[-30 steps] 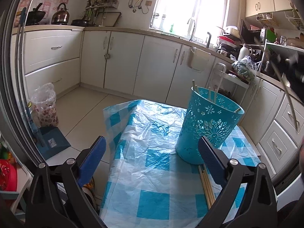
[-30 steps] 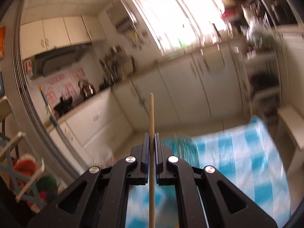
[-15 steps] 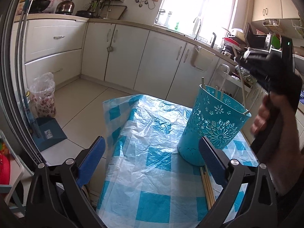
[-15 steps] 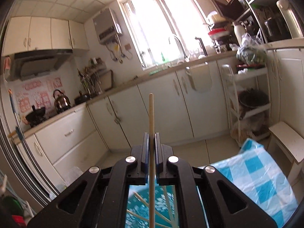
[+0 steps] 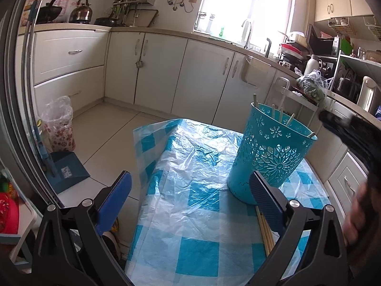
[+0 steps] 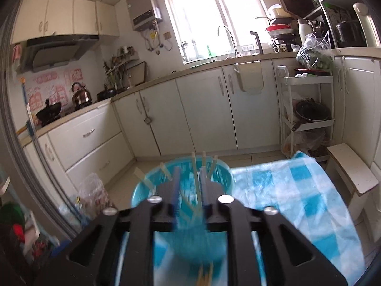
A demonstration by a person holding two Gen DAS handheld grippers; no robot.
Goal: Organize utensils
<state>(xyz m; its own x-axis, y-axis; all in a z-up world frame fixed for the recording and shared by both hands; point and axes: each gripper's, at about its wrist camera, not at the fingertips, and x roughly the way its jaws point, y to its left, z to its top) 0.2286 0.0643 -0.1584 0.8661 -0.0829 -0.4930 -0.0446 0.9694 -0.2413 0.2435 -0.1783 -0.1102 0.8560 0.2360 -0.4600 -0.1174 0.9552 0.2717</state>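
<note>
A teal cut-out utensil holder (image 5: 271, 155) stands on the blue checked tablecloth (image 5: 190, 214) with several chopsticks (image 5: 273, 113) leaning inside it. More chopsticks (image 5: 264, 228) lie flat on the cloth by its base. My left gripper (image 5: 190, 197) is open and empty, low over the cloth just left of the holder. My right gripper (image 6: 189, 186) hovers over the holder's rim (image 6: 142, 186), blurred, its jaws opening. One chopstick (image 6: 196, 183) stands between the pads with its lower end in the holder and no pad pressing on it. In the left wrist view the right gripper (image 5: 352, 135) shows beside the holder.
The table's left edge drops to a tiled floor with a bag-lined bin (image 5: 59, 124) and a blue dustpan (image 5: 66, 169). A white stool (image 6: 352, 166) and a shelf cart (image 6: 307, 109) stand beyond the table's far right corner. White cabinets line the walls.
The right gripper came down over the holder, and its jaws, shut on a chopstick before, have parted. That chopstick now stands in the holder. The left gripper stayed put.
</note>
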